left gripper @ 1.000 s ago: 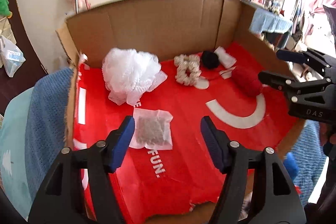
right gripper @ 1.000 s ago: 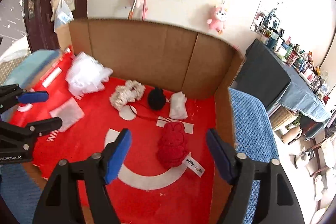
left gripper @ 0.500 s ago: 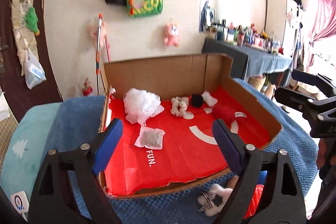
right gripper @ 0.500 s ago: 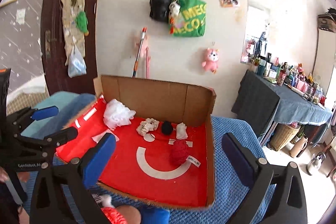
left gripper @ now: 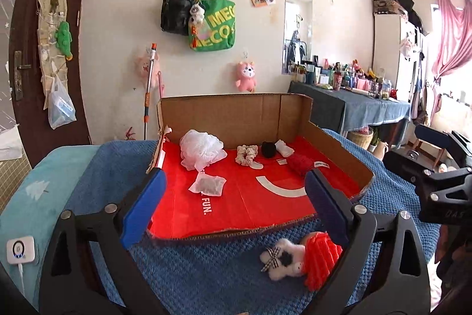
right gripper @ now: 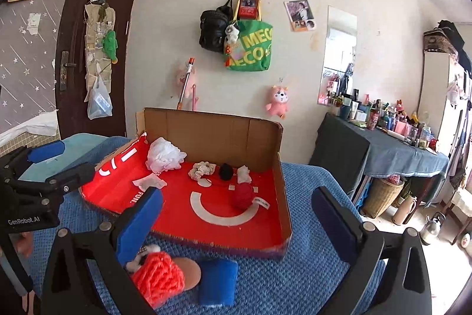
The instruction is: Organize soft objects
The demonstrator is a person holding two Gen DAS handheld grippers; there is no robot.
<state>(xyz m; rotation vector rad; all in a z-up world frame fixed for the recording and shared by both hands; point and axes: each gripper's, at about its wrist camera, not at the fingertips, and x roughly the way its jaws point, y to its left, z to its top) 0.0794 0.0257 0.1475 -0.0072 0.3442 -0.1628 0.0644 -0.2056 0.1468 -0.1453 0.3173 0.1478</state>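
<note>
An open cardboard box (left gripper: 236, 117) with a red lining sits on the bed. Inside lie a white mesh puff (left gripper: 200, 149), a grey sachet (left gripper: 209, 185), a cream scrunchie (left gripper: 246, 154), a black pompom (left gripper: 268, 149), a white cloth (left gripper: 284, 148) and a red knitted toy (left gripper: 301, 163). In front of the box are a white plush bear (left gripper: 283, 257), an orange knit piece (right gripper: 157, 278) and a blue soft block (right gripper: 218, 282). My left gripper (left gripper: 233, 177) hovers before the box, its jaws opening and empty. My right gripper (right gripper: 236, 197) is open wide, holding nothing.
A blue knit blanket (left gripper: 206, 279) covers the bed, with a teal cushion (left gripper: 29, 197) and a white device (left gripper: 20, 250) at the left. To the right stands a cloth-covered table (right gripper: 398, 149) crowded with bottles, with a wicker basket (right gripper: 383, 197) under it. Bags hang on the back wall.
Both grippers have drawn back and up out of the box and opened wider. The whole box and the toys in front of it have come into view.
</note>
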